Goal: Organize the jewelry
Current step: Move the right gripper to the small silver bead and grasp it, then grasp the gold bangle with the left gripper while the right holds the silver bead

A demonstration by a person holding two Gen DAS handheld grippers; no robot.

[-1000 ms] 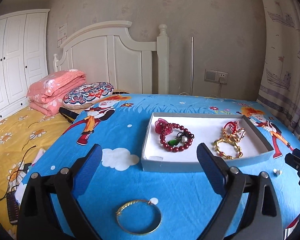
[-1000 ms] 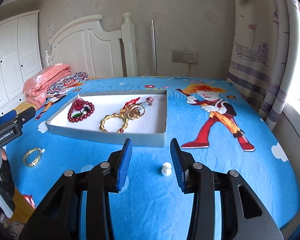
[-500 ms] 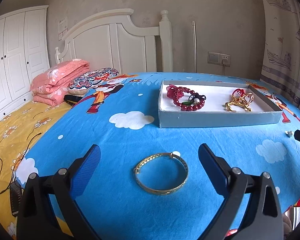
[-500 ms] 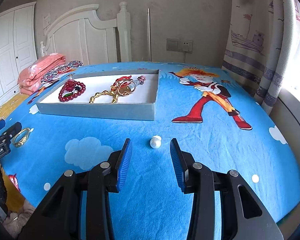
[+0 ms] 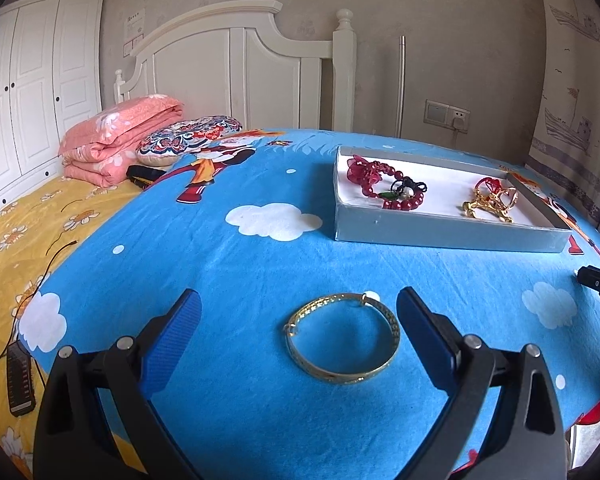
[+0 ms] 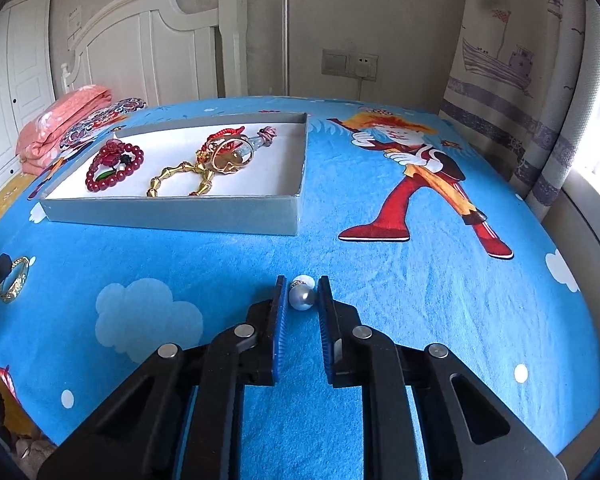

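Only the tip of the right tool (image 5: pixel 598 286) shows at the edge of the left wrist view, and a notice on the wall above the headboard is too small to read. In the grey cardboard tray (image 6: pixel 172 210) on the blue cartoon-print bedsheet (image 6: pixel 420 280), red beads (image 6: pixel 114 168) and a tangle of gold chain (image 6: pixel 204 168) overlap, hard to separate. In front of the tray, the right tool (image 6: pixel 302 294) has just been closing and its ribbed blue pads now pinch a round pearly bead (image 6: pixel 301 299). Further from the tray, the left tool (image 5: pixel 298 318) stands wide around a textured gold bangle (image 5: pixel 342 338), the pads not pressing on it.
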